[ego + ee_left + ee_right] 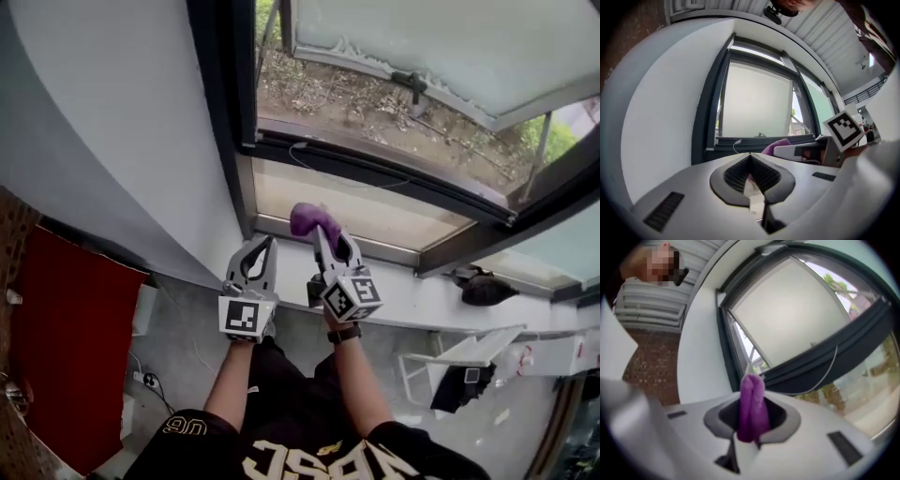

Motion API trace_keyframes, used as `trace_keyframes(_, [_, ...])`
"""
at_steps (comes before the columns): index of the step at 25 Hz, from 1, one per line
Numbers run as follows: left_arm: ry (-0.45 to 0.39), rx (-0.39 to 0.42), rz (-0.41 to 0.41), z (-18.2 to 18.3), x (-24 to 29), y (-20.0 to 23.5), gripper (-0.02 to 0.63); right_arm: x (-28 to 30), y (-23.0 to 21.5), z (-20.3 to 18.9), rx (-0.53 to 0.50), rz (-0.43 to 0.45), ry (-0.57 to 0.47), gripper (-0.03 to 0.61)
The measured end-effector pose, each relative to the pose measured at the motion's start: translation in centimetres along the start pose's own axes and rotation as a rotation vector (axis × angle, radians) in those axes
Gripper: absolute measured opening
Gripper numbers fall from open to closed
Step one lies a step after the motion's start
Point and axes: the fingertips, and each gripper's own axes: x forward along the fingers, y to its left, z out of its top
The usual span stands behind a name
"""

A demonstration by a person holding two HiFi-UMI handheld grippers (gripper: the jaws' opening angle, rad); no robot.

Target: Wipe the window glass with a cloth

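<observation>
I had the right gripper [330,246] near the middle of the head view, its jaws pinched onto a soft purple fabric cloth [312,221]. The right gripper view showed the cloth as a folded wad standing between the pads and poking out past the tips. It sat in front of the flat frosted window glass [375,211] of the lower pane, just above the white sill [441,305] and below the dark metal window frame [375,173]. I could not tell whether it touched the pane.

The left gripper [255,251], just to the left in that frame, had its jaws brought together at the tips with nothing between them, and it hung off the glass.

I judged the cloth light and limp. It would drape and fold rather than push back, and it would drag on the glass and could creep out of a shallow pinch. The deep grip across the bunched middle, with a rounded pad left proud of the tips, looked right to me, since it kept the hard jaws off the fragile pane. The scene fitted either a pause short of a stroke or a lift-off after one.
</observation>
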Motion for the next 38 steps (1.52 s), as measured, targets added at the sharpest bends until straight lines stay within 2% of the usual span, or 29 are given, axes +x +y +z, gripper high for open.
trace_keyframes(3, [0.023, 0.002, 0.032, -1.7, 1.1, 2.9, 0.012, 7.4, -0.5, -4.6, 0.108, 0.057, 0.025, 0.080])
trace_keyframes(8, [0.051, -0.049, 0.167, -4.9, 1.0, 6.1, 0.012, 18.0, -1.5, -12.6, 0.118, 0.214, 0.094, 0.080])
trace_keyframes(11, [0.100, -0.057, 0.233, -7.5, 1.1, 6.4, 0.012, 21.6, -4.2, -14.9, 0.148, 0.221, 0.031, 0.080])
trace_keyframes(15, [0.155, -0.037, 0.298, -10.2, 2.1, 5.6, 0.012, 22.6, -8.2, -13.8, 0.264, 0.207, -0.100, 0.080])
trace_keyframes(17, [0.179, -0.031, 0.285, -11.6, 3.8, 3.9, 0.012, 20.7, -11.8, -12.1, 0.316, 0.184, -0.160, 0.080])
trace_keyframes(20, [0.223, 0.008, 0.209, -13.7, 7.2, 0.0, 0.012, 15.3, -18.6, -8.5, 0.374, 0.124, -0.261, 0.080])
trace_keyframes(26, [0.213, -0.018, 0.003, -15.9, 14.8, -13.4, 0.012, 0.3, -34.6, 0.8, 0.269, -0.115, -0.403, 0.080])
trace_keyframes(32, [0.196, -0.075, -0.132, -17.3, 19.3, -25.4, 0.012, -14.4, -50.0, 7.3, 0.208, -0.407, -0.498, 0.080])
trace_keyframes(35, [0.189, -0.083, -0.150, -17.2, 20.3, -28.4, 0.012, -17.8, -52.6, 9.3, 0.124, -0.465, -0.458, 0.080])
trace_keyframes(38, [0.187, -0.087, -0.131, -16.7, 20.3, -28.3, 0.012, -17.3, -51.7, 8.0, 0.138, -0.434, -0.404, 0.080])
